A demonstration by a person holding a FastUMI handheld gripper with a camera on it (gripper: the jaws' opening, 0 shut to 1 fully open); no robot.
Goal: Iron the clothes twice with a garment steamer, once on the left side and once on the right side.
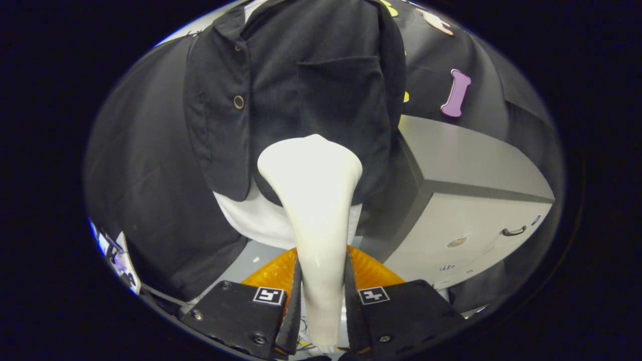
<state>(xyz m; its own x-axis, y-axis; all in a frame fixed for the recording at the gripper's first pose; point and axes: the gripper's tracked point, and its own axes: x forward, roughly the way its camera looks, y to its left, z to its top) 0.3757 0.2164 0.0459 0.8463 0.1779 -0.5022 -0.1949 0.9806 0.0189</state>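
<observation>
The gripper (323, 296) points up, fingers pinching the white steamer (313, 200), whose head meets the dark shirt (301, 85).

1. The garment steamer (313, 200), clamped between the fingers of the gripper (321, 296), has its head turned toward the dark shirt (301, 85); the steam face is hidden, and contact with the cloth cannot be told.
2. The steamer's lower handle runs out of view below the fingers.
3. The shirt's collar and shoulders are cut off above.
4. The white garment (261, 220) under the shirt shows at its hem alone; the steamer covers its middle.
5. The orange object (373, 273) behind the fingers is mostly covered; its identity cannot be told.
6. The grey cabinet (471, 200) has small front markings, too small to make out.
</observation>
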